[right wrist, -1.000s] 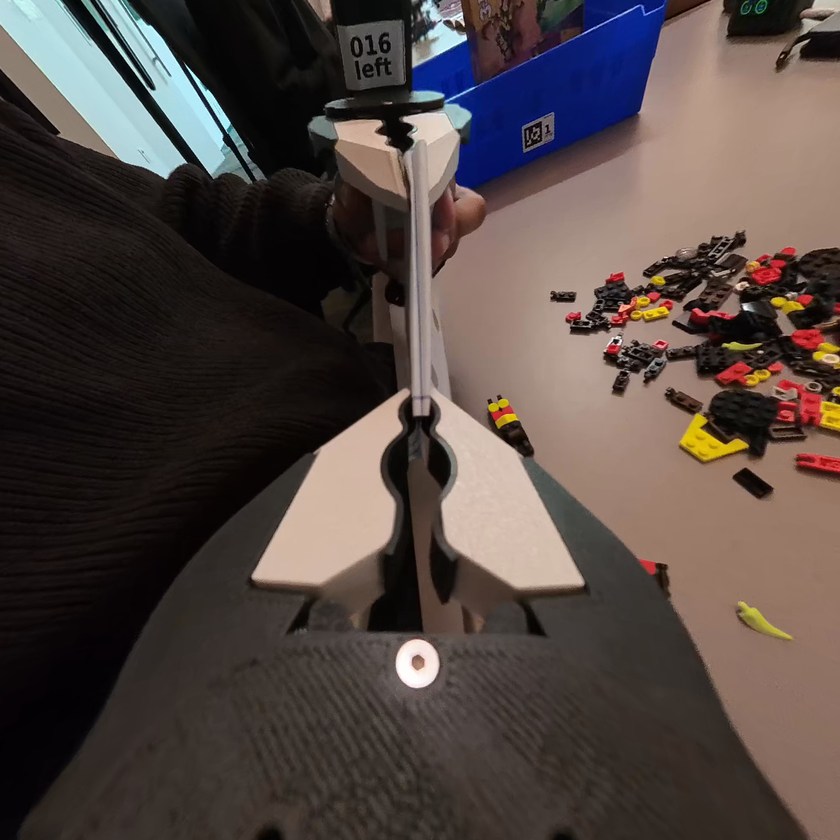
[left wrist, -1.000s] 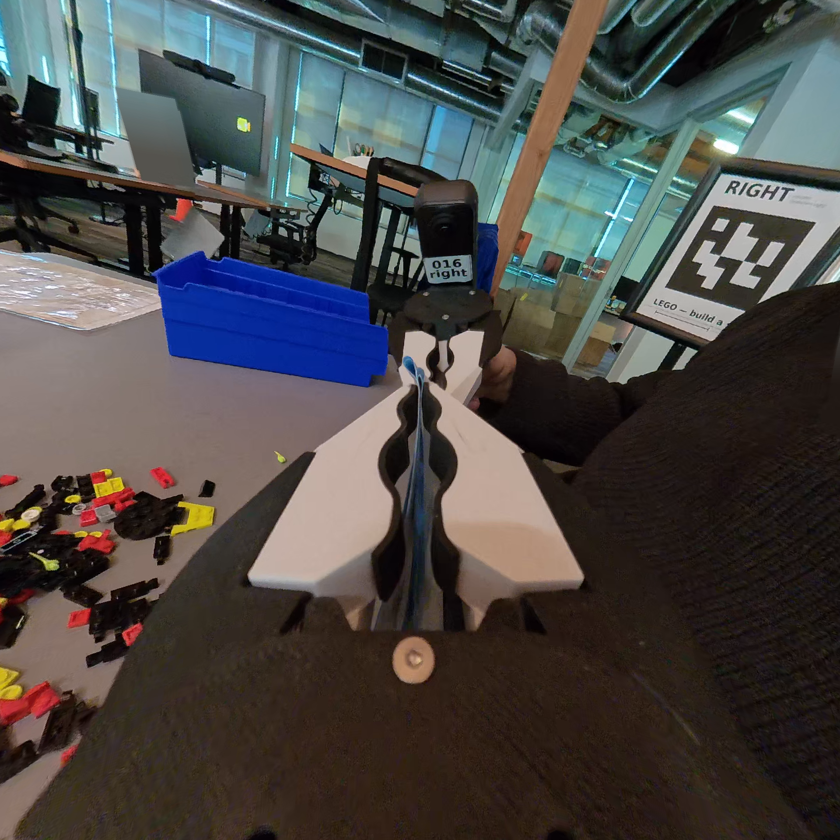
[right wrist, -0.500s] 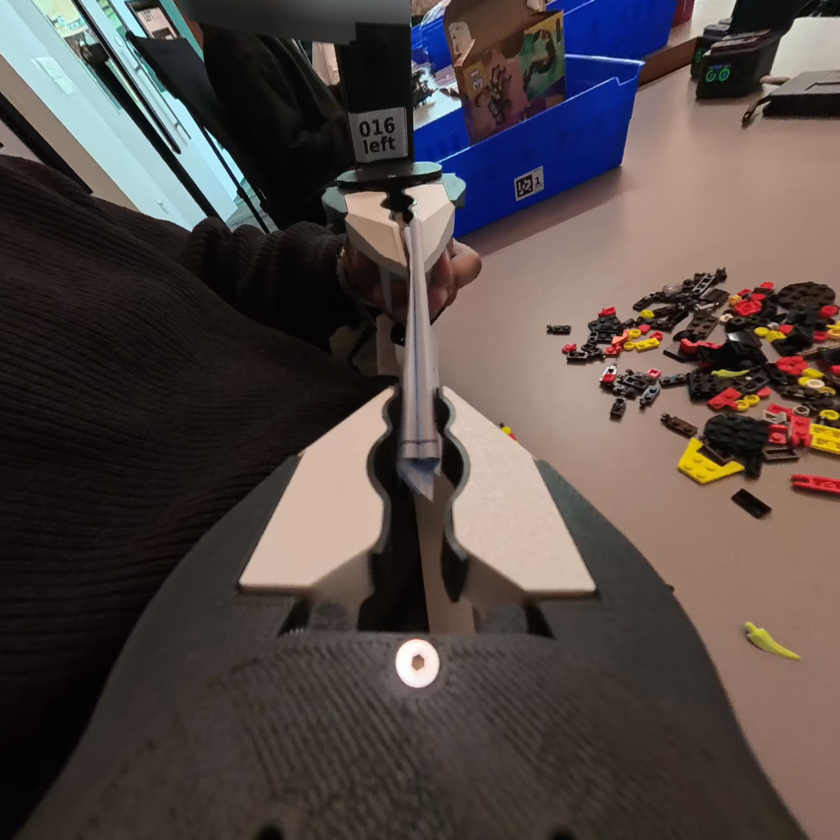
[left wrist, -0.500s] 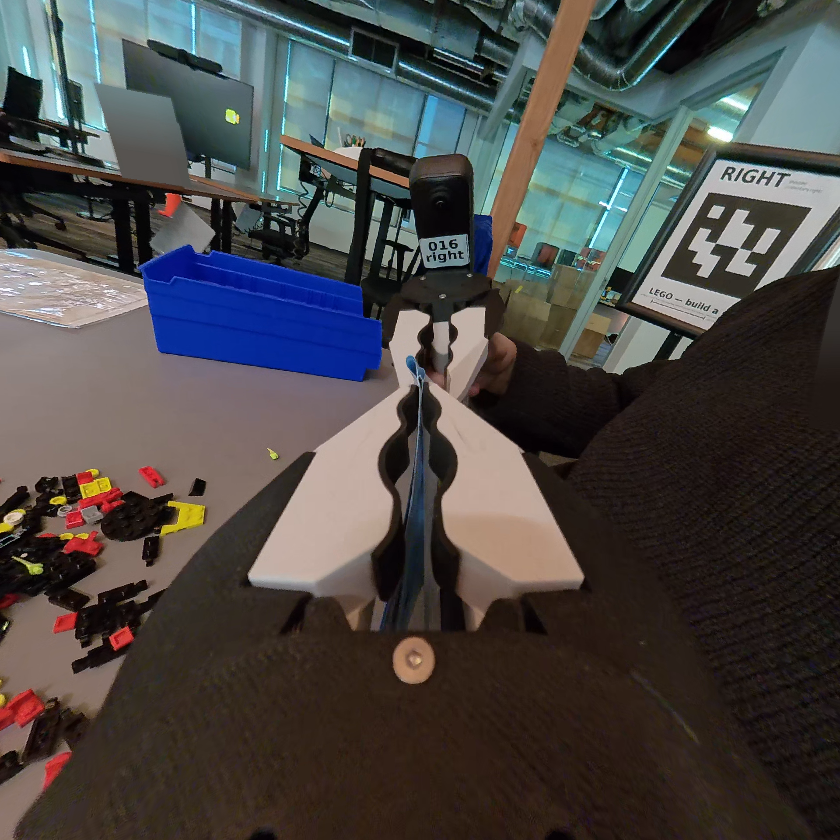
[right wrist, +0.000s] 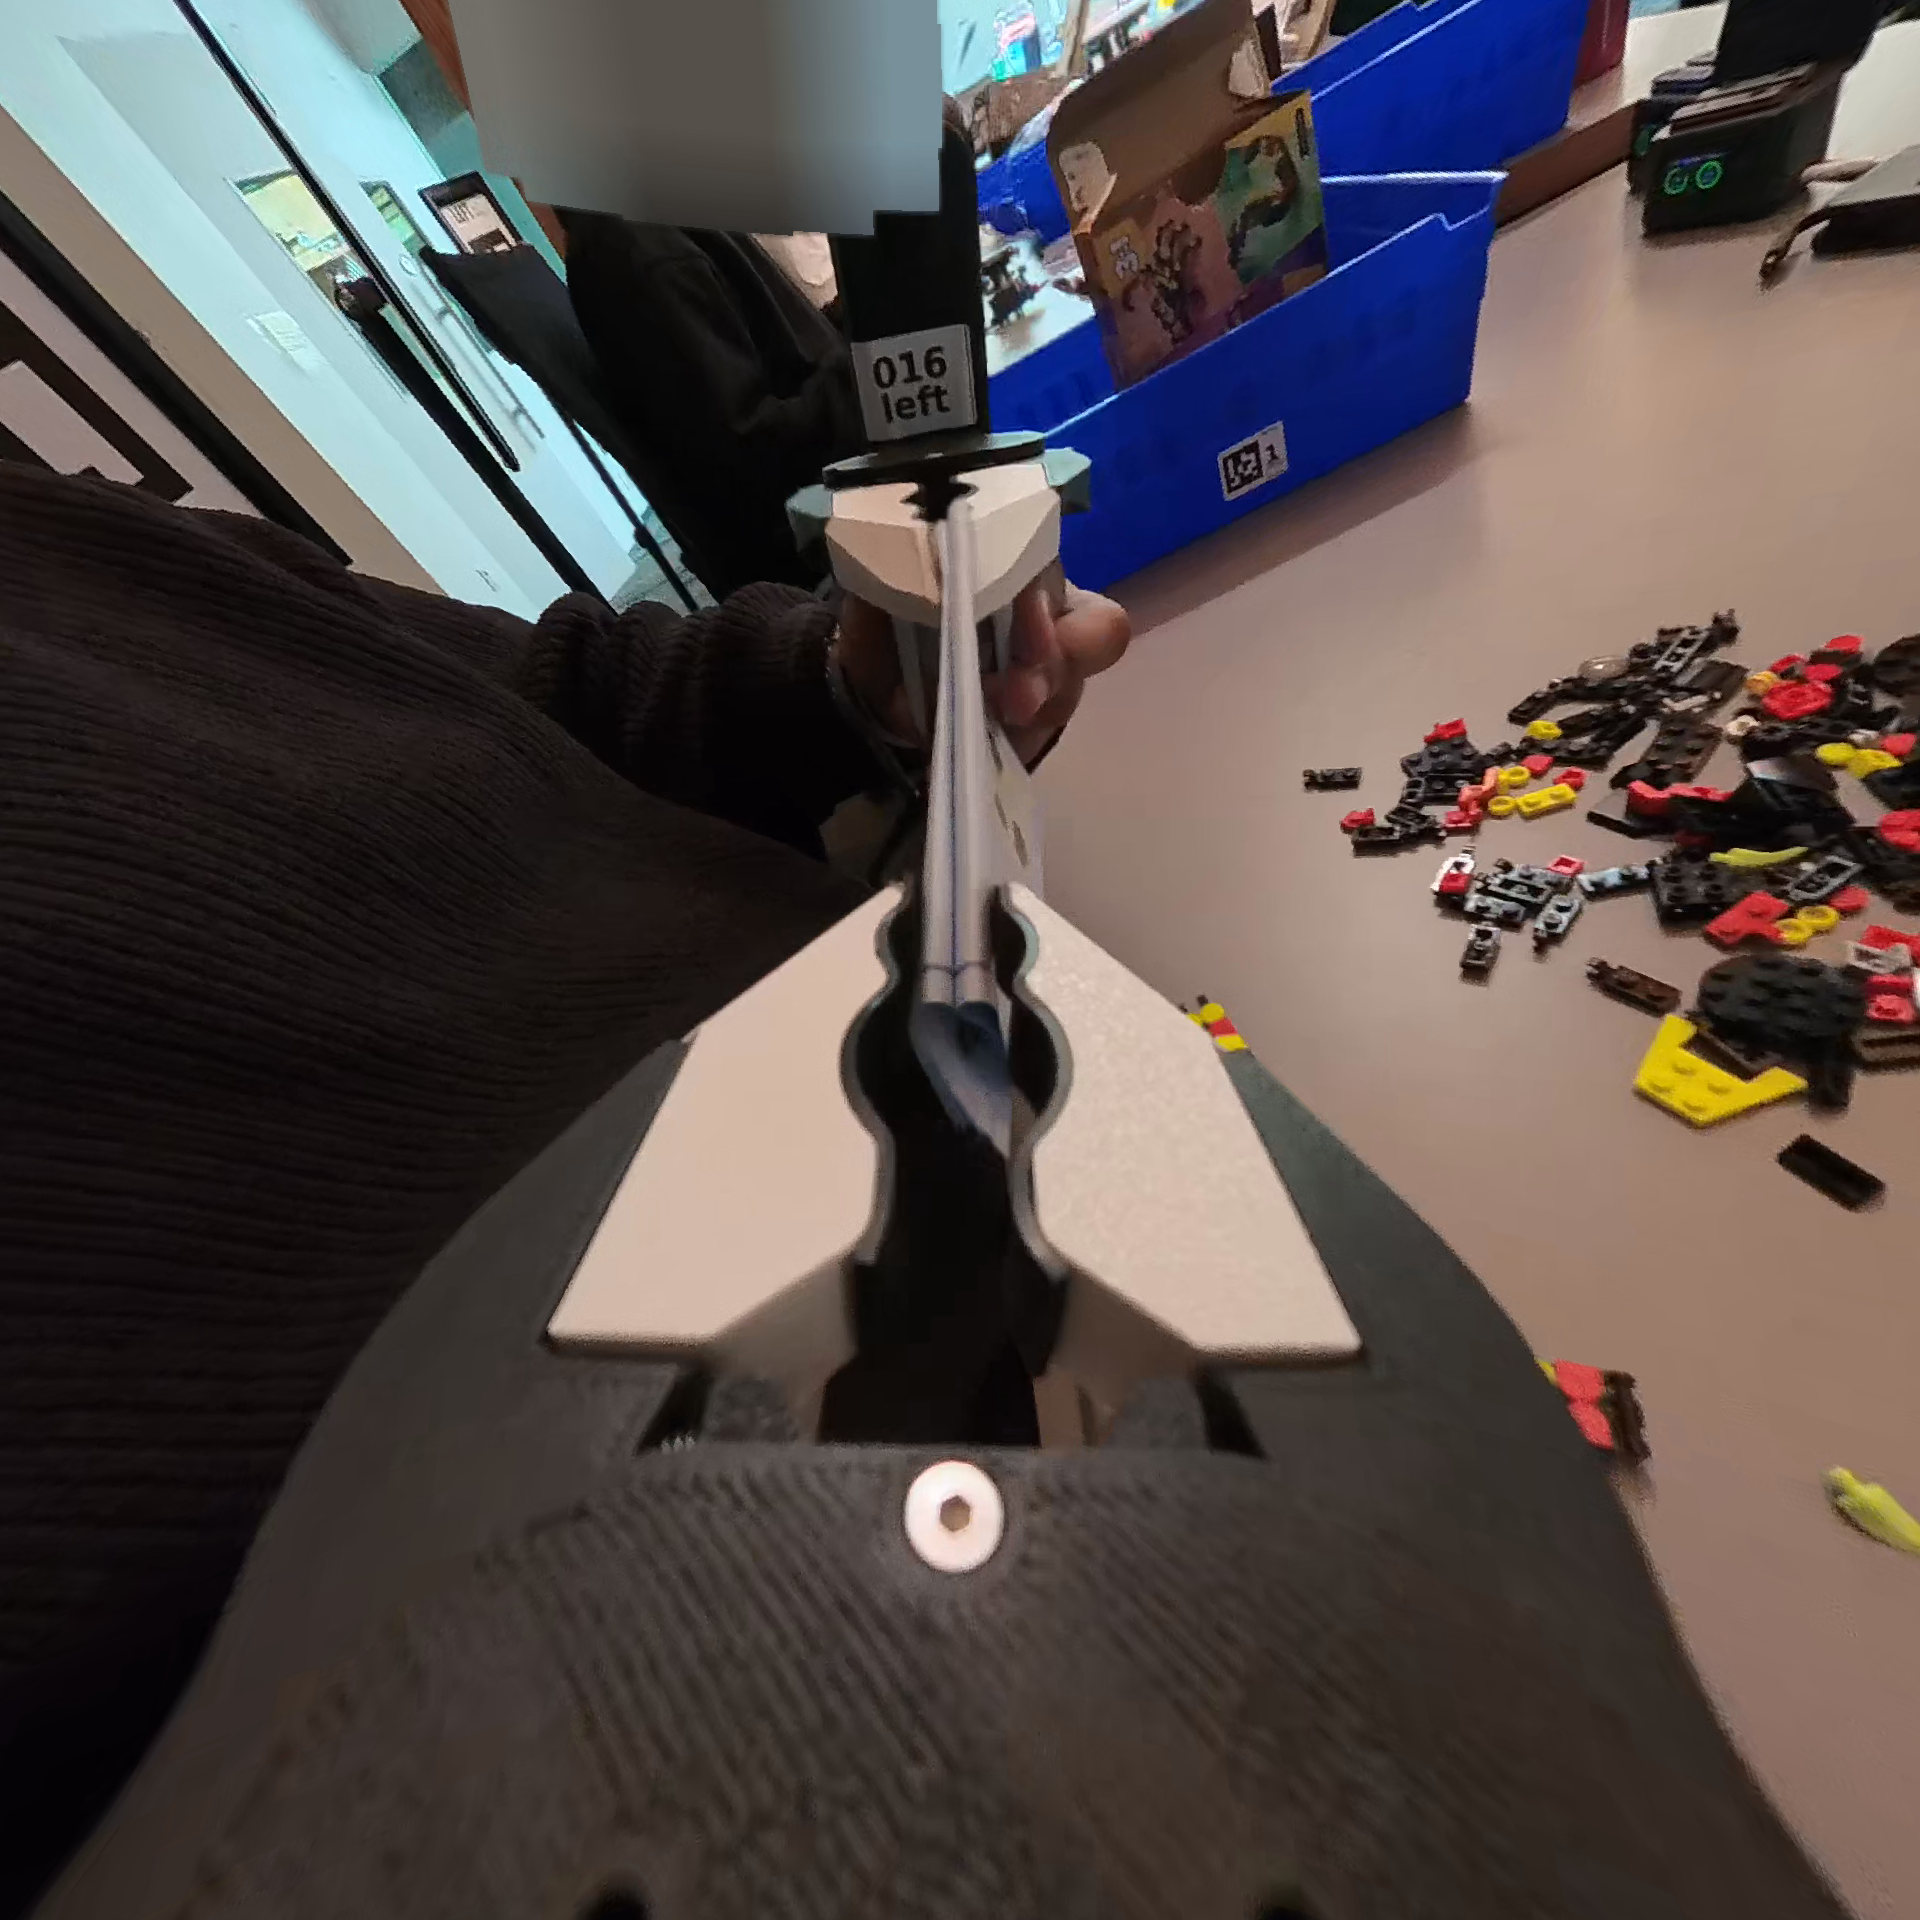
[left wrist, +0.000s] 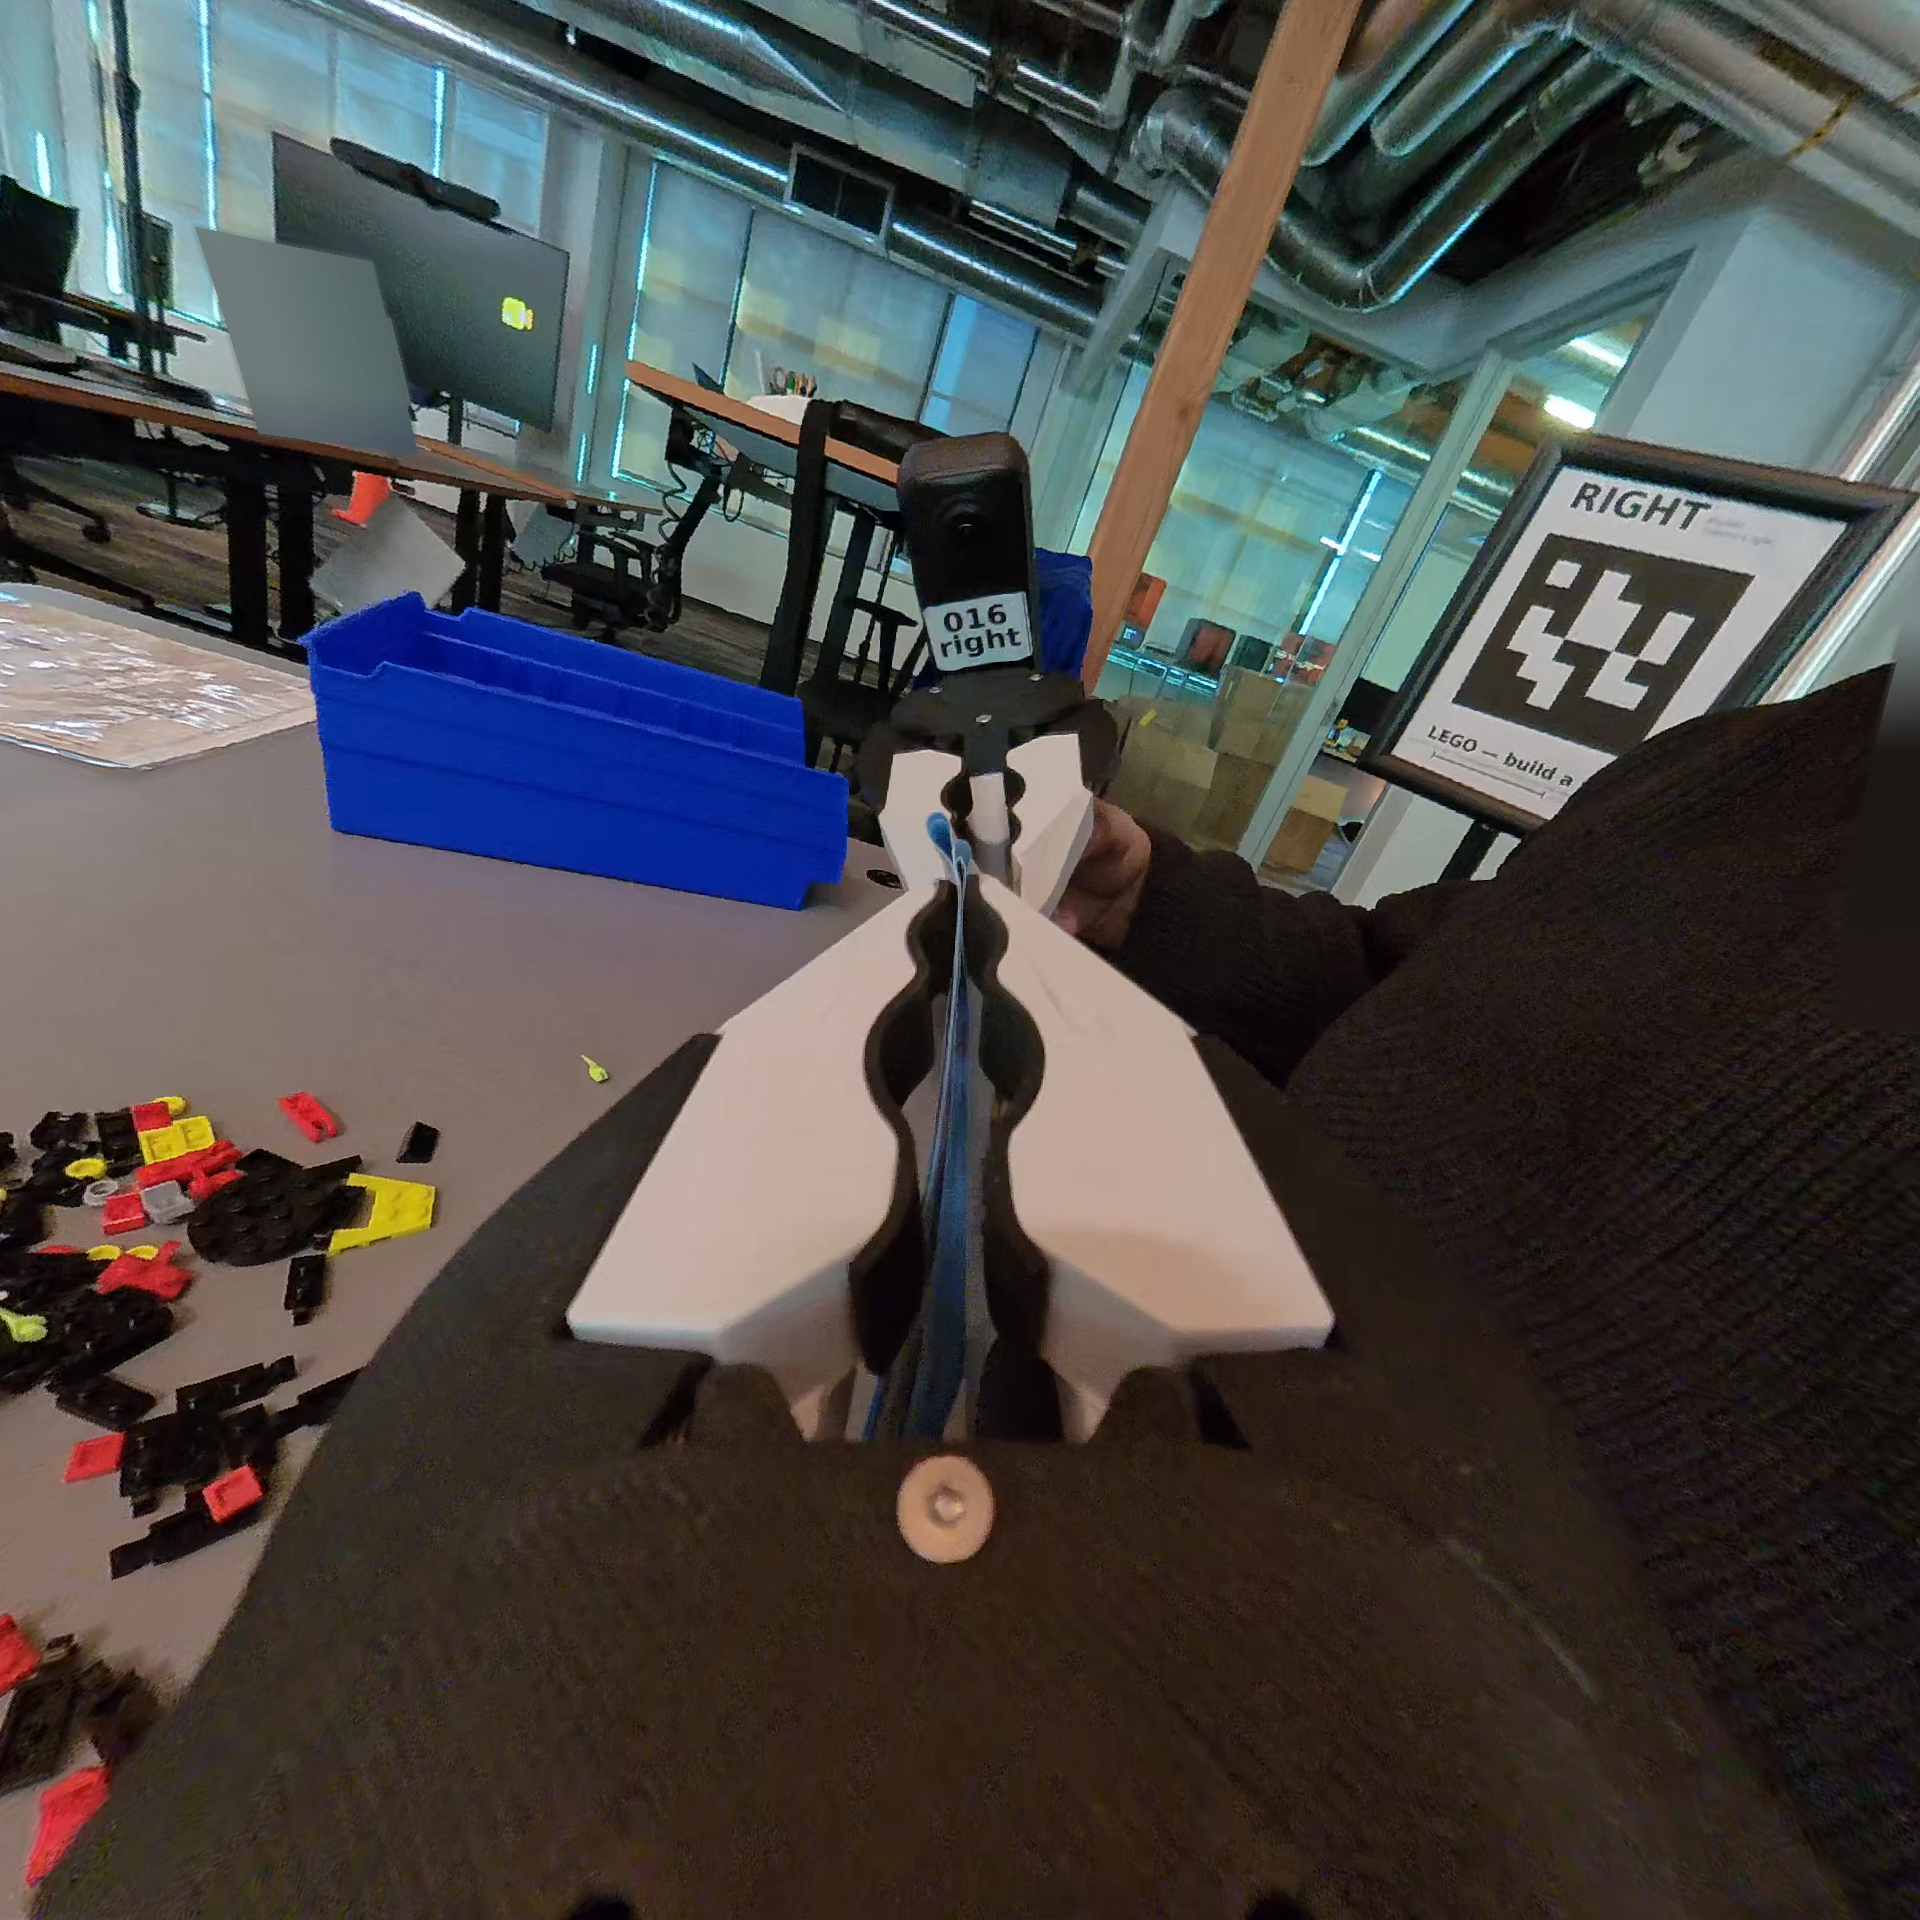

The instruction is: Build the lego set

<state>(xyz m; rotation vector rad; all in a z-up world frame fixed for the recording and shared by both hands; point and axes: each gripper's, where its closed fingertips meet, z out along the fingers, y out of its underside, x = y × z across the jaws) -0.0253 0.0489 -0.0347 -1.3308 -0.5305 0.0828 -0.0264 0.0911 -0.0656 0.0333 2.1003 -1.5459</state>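
Left gripper [left wrist: 954, 883] clamped on booklet [left wrist: 951, 1122] as before, right gripper [right wrist: 961, 914] now parted and slack around its corner, loose bricks [right wrist: 1714, 862] at three o'clock on table [right wrist: 1351, 644].

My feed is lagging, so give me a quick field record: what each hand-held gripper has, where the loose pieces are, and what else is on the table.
left hand-held gripper: shut on the booklet, seen edge-on
right hand-held gripper: slightly open around the booklet's other end, grip unclear
bricks: loose black, red and yellow pile on the grey table, untouched
blue bin: on the table beyond the pile
second blue bin: holds a cardboard box
build: not yet started
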